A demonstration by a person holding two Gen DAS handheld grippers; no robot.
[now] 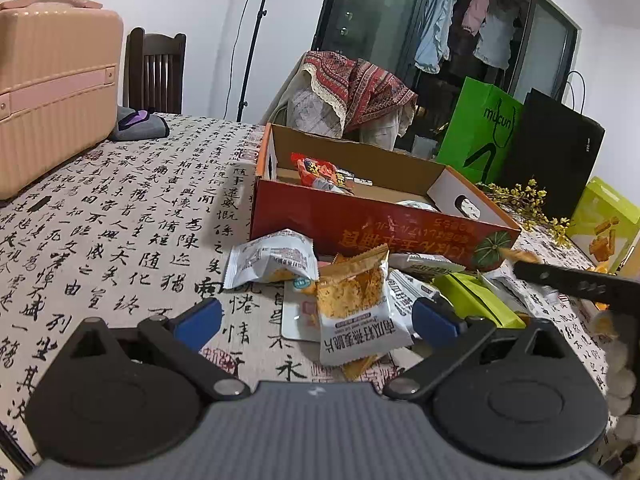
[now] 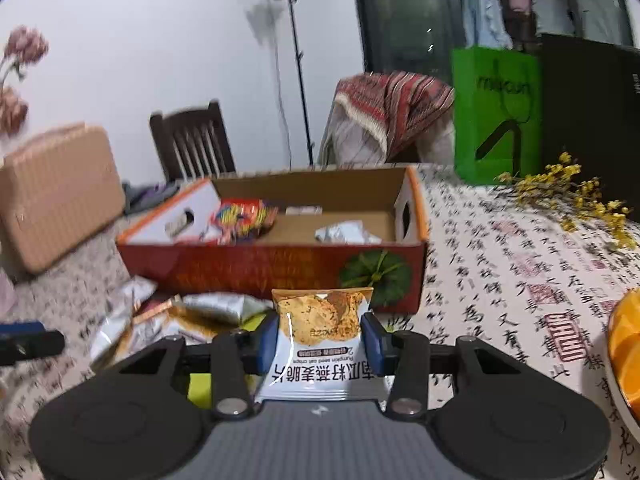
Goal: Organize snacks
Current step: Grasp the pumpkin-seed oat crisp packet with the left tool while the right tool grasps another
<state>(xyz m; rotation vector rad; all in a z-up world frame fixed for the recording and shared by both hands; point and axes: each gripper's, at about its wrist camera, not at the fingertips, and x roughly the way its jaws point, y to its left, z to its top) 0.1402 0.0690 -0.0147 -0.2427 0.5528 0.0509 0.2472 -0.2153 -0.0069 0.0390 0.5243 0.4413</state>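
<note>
An open red cardboard box stands on the table with a red snack pack and a silver pack inside; it also shows in the right wrist view. Several snack packets lie in a pile in front of it. My left gripper is open, its blue pads either side of an orange-and-white crisp packet on the table. My right gripper is shut on another orange-and-white crisp packet, held in front of the box's near wall. The right gripper's arm shows at the left view's right edge.
A pink suitcase sits at the table's left. A green bag, a black bag and yellow dried flowers stand behind the box. A plate of orange slices is at the right. A dark chair stands behind.
</note>
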